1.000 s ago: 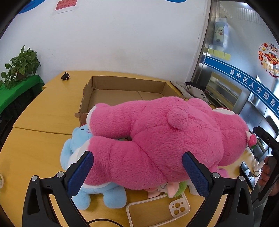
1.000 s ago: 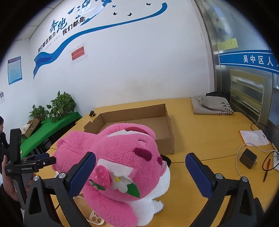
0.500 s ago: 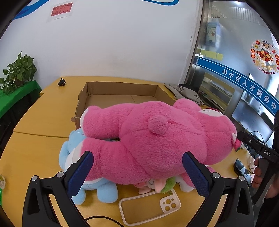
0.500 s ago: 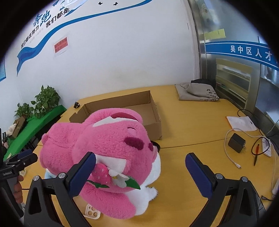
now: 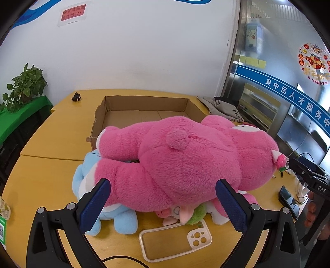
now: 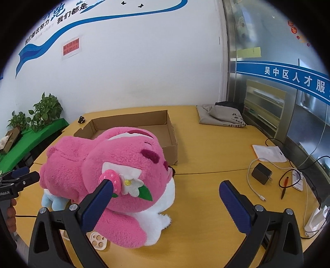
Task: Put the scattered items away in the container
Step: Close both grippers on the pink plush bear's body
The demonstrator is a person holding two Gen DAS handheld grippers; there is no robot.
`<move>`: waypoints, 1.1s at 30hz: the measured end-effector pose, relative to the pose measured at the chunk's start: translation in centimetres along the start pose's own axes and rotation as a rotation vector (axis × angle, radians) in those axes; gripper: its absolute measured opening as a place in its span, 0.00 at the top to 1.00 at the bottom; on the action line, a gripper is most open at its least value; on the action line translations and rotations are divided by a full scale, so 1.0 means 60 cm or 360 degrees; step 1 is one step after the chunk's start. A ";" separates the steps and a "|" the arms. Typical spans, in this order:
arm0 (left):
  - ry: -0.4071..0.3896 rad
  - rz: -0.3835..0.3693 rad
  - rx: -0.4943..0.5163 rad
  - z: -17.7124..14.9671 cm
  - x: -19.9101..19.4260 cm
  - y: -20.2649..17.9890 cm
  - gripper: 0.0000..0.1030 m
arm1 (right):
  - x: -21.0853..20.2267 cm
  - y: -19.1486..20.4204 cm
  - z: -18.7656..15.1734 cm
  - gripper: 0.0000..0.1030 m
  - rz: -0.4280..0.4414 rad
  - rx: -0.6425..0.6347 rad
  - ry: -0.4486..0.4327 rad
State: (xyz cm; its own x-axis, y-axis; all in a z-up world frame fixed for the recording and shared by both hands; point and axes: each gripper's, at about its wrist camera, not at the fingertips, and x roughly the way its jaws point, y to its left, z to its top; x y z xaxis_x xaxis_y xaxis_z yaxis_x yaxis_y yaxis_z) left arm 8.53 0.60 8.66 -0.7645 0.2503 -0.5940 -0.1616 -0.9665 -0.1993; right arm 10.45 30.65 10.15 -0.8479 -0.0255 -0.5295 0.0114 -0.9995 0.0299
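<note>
Pink plush bear (image 5: 185, 165): lying on its side on the counter (image 5: 51, 140), just before the cardboard box (image 5: 144, 107), atop a blue plush (image 5: 86, 177). Phone case (image 5: 175, 241): on counter, near side. Left gripper (image 5: 163, 204): jaws spread, empty. Right gripper (image 6: 165, 204): jaws spread, empty.

Blue plush (image 5: 86, 181) and green toy (image 5: 196, 214) are mostly buried under the pink bear (image 5: 185, 160). Phone case (image 6: 98, 241) is half covered in the right view. Wall sign (image 5: 73, 12) text is unreadable.
</note>
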 end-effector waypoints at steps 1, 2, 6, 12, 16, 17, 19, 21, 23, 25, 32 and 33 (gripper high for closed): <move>-0.0003 -0.0021 -0.0004 0.004 0.000 0.001 0.00 | 0.000 -0.004 0.001 0.00 -0.0002 0.0005 -0.0003; -0.0012 -0.0038 -0.0009 0.008 0.000 0.002 0.00 | 0.003 -0.008 0.001 0.00 -0.0002 0.0014 -0.0002; -0.0007 -0.0079 -0.0023 0.016 0.008 0.010 0.00 | 0.022 -0.019 0.002 0.00 0.0031 0.0046 0.0036; 0.0039 -0.0164 -0.0067 0.037 0.035 0.020 0.00 | 0.044 -0.018 0.010 0.00 0.0128 0.0044 0.0028; 0.0095 -0.0216 0.0009 0.059 0.076 0.005 0.00 | 0.070 -0.011 0.032 0.00 0.0228 0.0052 0.0004; 0.0121 -0.0249 0.0002 0.063 0.092 0.004 0.00 | 0.077 -0.008 0.039 0.00 0.0266 0.0042 -0.0008; 0.0159 -0.0355 -0.0039 0.066 0.121 0.008 0.00 | 0.093 -0.005 0.048 0.00 0.0334 0.0014 -0.0017; 0.0196 -0.0427 -0.0077 0.059 0.152 0.018 0.03 | 0.126 -0.001 0.051 0.01 0.0424 0.0016 0.0045; 0.0214 -0.0447 -0.0124 0.049 0.169 0.023 0.09 | 0.157 0.006 0.043 0.11 0.0521 0.0052 0.0135; 0.0201 -0.0439 -0.0143 0.047 0.162 0.026 0.17 | 0.166 0.017 0.033 0.28 0.0576 0.0051 0.0129; 0.0158 -0.0517 -0.0332 0.032 0.117 0.050 0.48 | 0.132 0.041 0.030 0.51 0.0537 -0.0059 0.0008; 0.0146 -0.0518 -0.0343 0.033 0.110 0.050 0.49 | 0.123 0.043 0.033 0.53 0.0542 -0.0064 -0.0015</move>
State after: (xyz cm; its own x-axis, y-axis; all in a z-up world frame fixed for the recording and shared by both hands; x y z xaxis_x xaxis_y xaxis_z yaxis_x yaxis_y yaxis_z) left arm 1.76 -0.77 5.67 -0.6345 0.5551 -0.5378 -0.2441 -0.8042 -0.5419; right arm 3.17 27.91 8.01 -0.7967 -0.3579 -0.4870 0.3154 -0.9336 0.1702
